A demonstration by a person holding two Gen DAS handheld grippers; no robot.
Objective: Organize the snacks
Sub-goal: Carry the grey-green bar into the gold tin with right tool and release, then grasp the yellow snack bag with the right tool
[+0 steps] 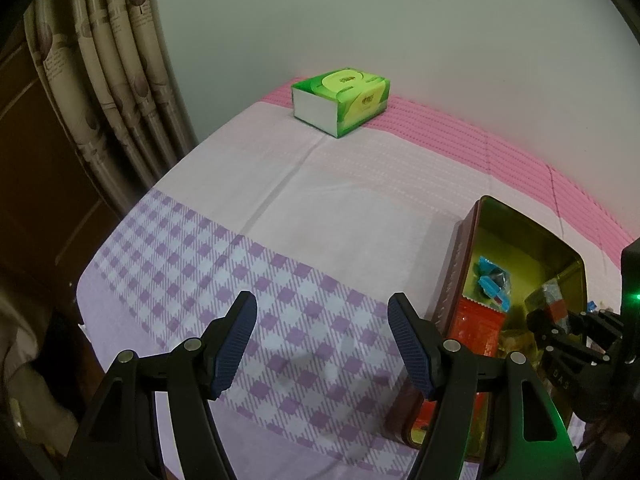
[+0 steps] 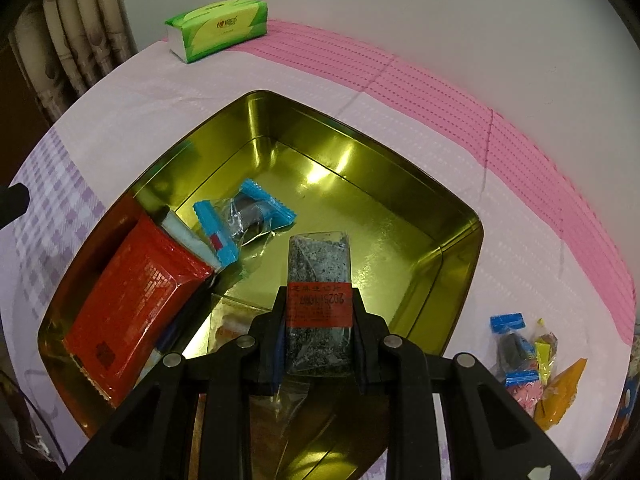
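The right gripper [image 2: 318, 312] is clamped on a clear-wrapped grey snack bar [image 2: 319, 276] with a red label, held over the open gold tin [image 2: 440, 208]. Just beyond its tips lies a blue-edged sweet [image 2: 244, 220]; to their left, a red packet [image 2: 136, 300] leans on the tin's wall. Outside the tin, to the right, loose snacks [image 2: 532, 356] wait on the cloth. The left gripper [image 1: 322, 336] hangs empty — jaws spread over the checked cloth. Farthest off sits a green tissue pack [image 1: 342, 98].
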